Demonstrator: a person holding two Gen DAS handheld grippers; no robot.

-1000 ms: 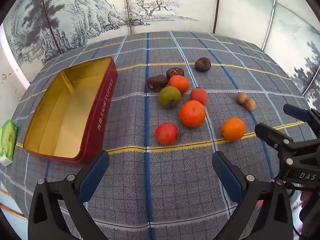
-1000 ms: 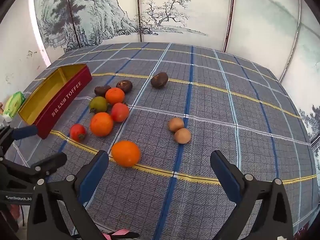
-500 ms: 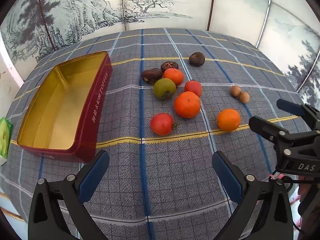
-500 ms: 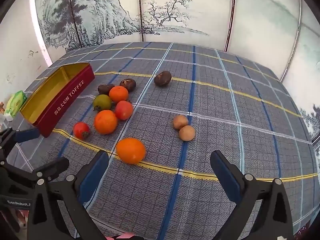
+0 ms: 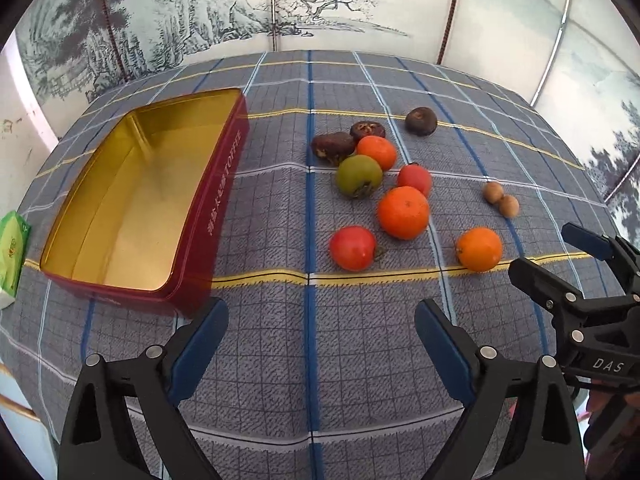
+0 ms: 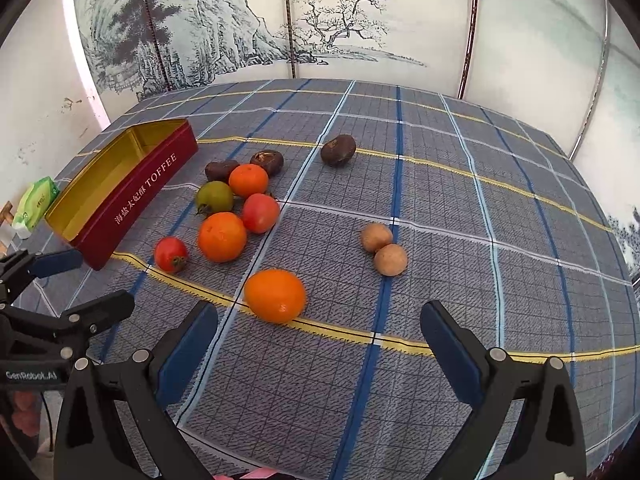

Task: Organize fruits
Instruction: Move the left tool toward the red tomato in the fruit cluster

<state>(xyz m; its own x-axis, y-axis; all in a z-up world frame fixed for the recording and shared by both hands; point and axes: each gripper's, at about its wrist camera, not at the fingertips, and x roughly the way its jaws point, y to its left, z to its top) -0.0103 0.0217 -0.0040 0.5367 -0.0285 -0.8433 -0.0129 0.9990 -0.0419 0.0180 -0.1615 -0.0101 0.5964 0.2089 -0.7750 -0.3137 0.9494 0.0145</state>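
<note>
Eleven fruits lie loose on the plaid tablecloth (image 5: 280, 360), none inside the tin. Main cluster, center of the cloth: a red tomato (image 5: 352, 248) nearest, a large orange (image 5: 403, 212) just beyond it to the right, then a second red tomato (image 5: 415, 179), a green tomato (image 5: 359, 176) and a small orange (image 5: 376, 152) packed close together. Two dark brown fruits (image 5: 333, 148) lie at the far edge of the cluster, just beside the small orange. A third dark fruit (image 5: 420, 121) lies apart, farther right. Two small tan fruits (image 6: 384, 249) touch each other well right of the cluster. A lone orange (image 6: 275, 295) rests on the yellow stripe, nearest the right gripper (image 6: 318, 340).

An open red toffee tin (image 5: 216, 216) with a gold interior stands left of the cluster, empty.

Left gripper (image 5: 320, 336): jaws wide but closing, nothing between them, over bare cloth. Right gripper: jaws spread wide, nothing held.

A green packet (image 5: 12, 248) lies at the far left table edge.
</note>
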